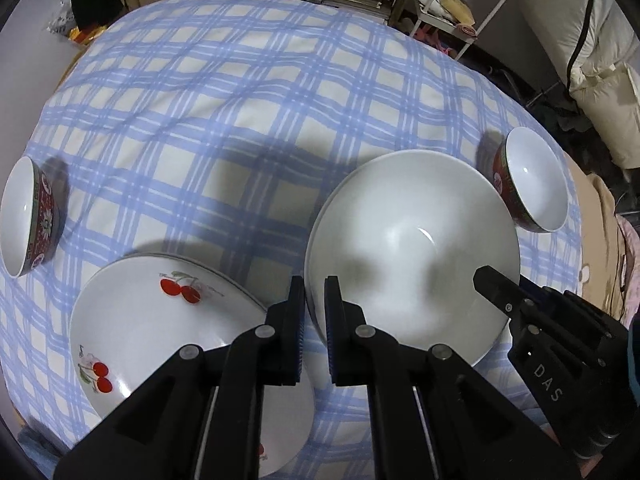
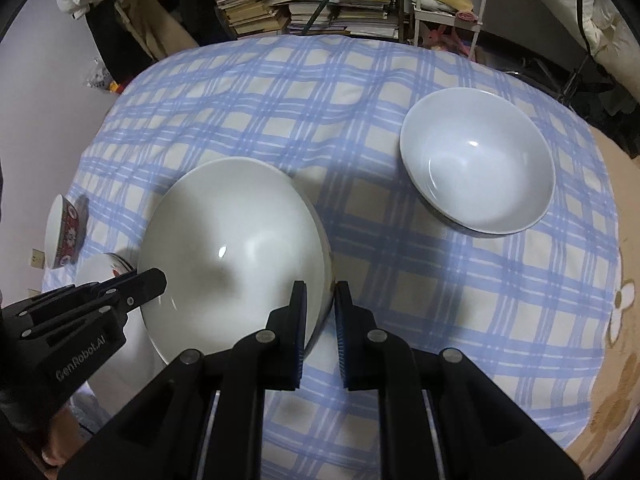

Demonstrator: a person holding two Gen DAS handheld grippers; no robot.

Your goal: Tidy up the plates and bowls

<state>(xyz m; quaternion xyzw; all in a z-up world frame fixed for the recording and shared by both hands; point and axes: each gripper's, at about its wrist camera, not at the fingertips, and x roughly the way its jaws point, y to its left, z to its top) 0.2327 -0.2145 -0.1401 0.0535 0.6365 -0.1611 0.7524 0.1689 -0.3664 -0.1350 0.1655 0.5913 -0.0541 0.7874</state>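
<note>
large bowl: glossy glazed ceramic | tablecloth: matt checked cloth

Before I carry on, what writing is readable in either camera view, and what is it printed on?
"DAS" on the body of the right gripper, seen in the left wrist view.
"GenRobot.AI" on the body of the left gripper, seen in the right wrist view.
The stacked books behind the table: spine and cover text too small and blurred to read.
The red patterned bowl: only decoration, no legible writing.
</note>
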